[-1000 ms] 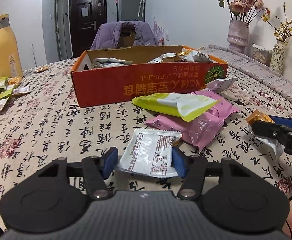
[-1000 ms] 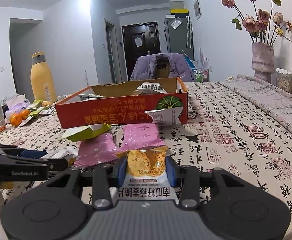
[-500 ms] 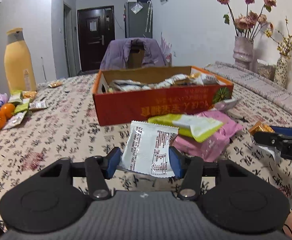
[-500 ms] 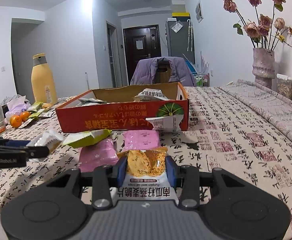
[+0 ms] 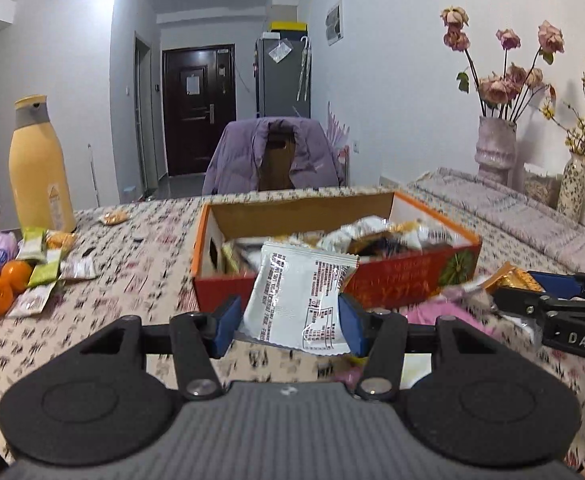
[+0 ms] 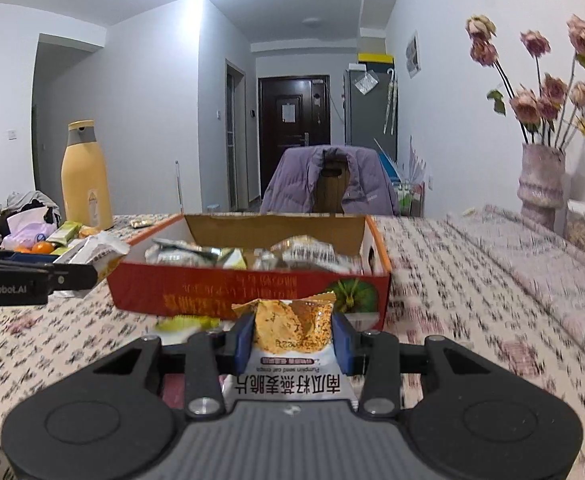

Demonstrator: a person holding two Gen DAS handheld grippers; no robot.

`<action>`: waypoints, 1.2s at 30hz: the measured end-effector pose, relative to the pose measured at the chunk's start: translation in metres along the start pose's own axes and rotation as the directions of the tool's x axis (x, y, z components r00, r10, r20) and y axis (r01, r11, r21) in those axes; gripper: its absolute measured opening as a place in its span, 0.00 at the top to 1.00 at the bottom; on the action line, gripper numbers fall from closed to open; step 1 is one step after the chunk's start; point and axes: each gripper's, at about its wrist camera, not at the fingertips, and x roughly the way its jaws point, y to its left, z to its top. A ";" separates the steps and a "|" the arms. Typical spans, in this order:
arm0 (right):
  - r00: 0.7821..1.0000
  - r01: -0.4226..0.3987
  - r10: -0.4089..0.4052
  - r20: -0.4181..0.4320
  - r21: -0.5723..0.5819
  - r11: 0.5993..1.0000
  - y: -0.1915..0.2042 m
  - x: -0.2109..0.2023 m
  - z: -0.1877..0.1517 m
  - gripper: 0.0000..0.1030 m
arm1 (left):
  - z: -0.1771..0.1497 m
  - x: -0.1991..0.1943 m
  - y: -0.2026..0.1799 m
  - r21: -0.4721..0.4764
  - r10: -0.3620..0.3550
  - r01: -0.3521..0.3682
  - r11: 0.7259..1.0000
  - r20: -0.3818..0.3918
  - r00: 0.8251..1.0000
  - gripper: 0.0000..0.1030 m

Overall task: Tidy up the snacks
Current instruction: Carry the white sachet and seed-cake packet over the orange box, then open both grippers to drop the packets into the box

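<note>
The left gripper [image 5: 288,326] is pinching a white snack packet [image 5: 300,300] by its side edges at the lower centre of its frame, so the packet is standing upright and hanging clear of the table in front of the red cardboard box [image 5: 404,280], probably ready for dropping in. The right gripper [image 6: 292,338] is clamping an orange pumpkin-seed crisp packet [image 6: 292,328] the same way, low in the middle of its own view, with the box [image 6: 248,288] just behind it. The box is sitting open-topped at mid-frame and is already holding a jumble of packets (its printing is reading upside down from here). A pink packet [image 5: 424,314] is lying on the cloth below the box, right of centre. The tablecloth [image 5: 140,264], cream with dark characters, is covering the whole table; at the left edge oranges [image 5: 0,284] and small green sachets are lying near a yellow bottle [image 5: 38,164]. Behind, a purple jacket [image 5: 274,152] is draping over a chair, a dark door is closing off the hallway, and dried roses are standing in a vase [image 5: 496,148] at the upper right.
</note>
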 end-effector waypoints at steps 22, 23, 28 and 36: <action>0.999 -0.029 0.032 0.042 -0.061 0.998 0.009 0.118 0.086 0.61 | 0.074 0.103 0.003 -0.050 -0.004 0.005 0.999 0.037 0.999 0.48; 0.999 -0.026 0.029 0.036 -0.057 0.998 0.009 0.126 0.088 0.61 | 0.076 0.110 0.004 -0.056 0.003 -0.002 0.998 0.035 0.999 0.48; 1.000 -0.009 0.010 0.023 -0.045 0.999 0.010 0.153 0.083 0.61 | 0.074 0.137 0.011 -0.095 0.024 -0.022 0.995 0.021 0.999 0.48; 0.999 0.006 -0.004 0.037 -0.032 0.999 0.007 0.152 0.075 0.60 | 0.062 0.149 0.019 -0.106 0.011 -0.011 0.994 -0.001 1.000 0.48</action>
